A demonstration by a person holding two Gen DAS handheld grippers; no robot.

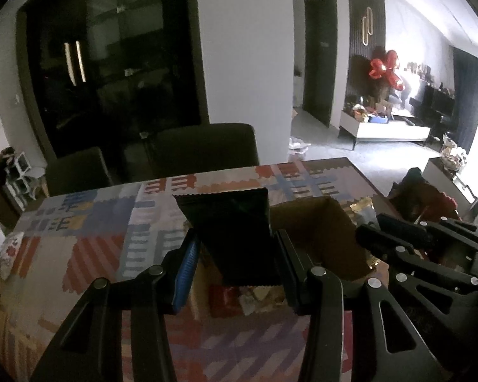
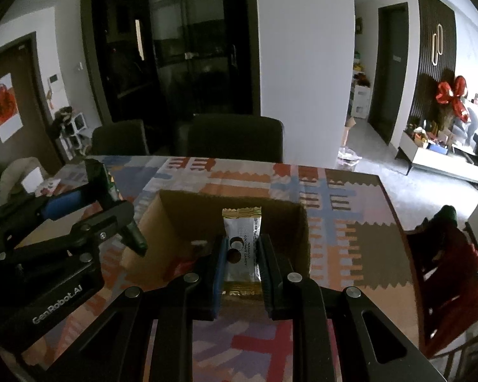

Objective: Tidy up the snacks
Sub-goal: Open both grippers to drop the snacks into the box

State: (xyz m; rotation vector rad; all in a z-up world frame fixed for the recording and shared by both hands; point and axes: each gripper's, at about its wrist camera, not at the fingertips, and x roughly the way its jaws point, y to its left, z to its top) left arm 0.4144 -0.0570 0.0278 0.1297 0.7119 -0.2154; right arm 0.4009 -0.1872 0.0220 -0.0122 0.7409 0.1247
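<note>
My left gripper [image 1: 235,251] is shut on a dark green snack packet [image 1: 235,226] and holds it upright over the near edge of an open cardboard box [image 1: 322,235]. In the right wrist view the same gripper [image 2: 111,210] sits left of the box [image 2: 175,222] with the packet [image 2: 102,175] in it. My right gripper [image 2: 242,254] is shut on a white and gold snack bar [image 2: 242,242] above the box's near side. It shows at the right of the left wrist view [image 1: 382,238]. Several red and gold snacks [image 1: 248,296] lie in the box.
The box stands on a table with a patchwork cloth [image 2: 334,191]. Two dark chairs [image 2: 235,137] stand at the far edge. A red chair [image 2: 449,270] is at the table's right. The table edge runs along the right [image 2: 395,210].
</note>
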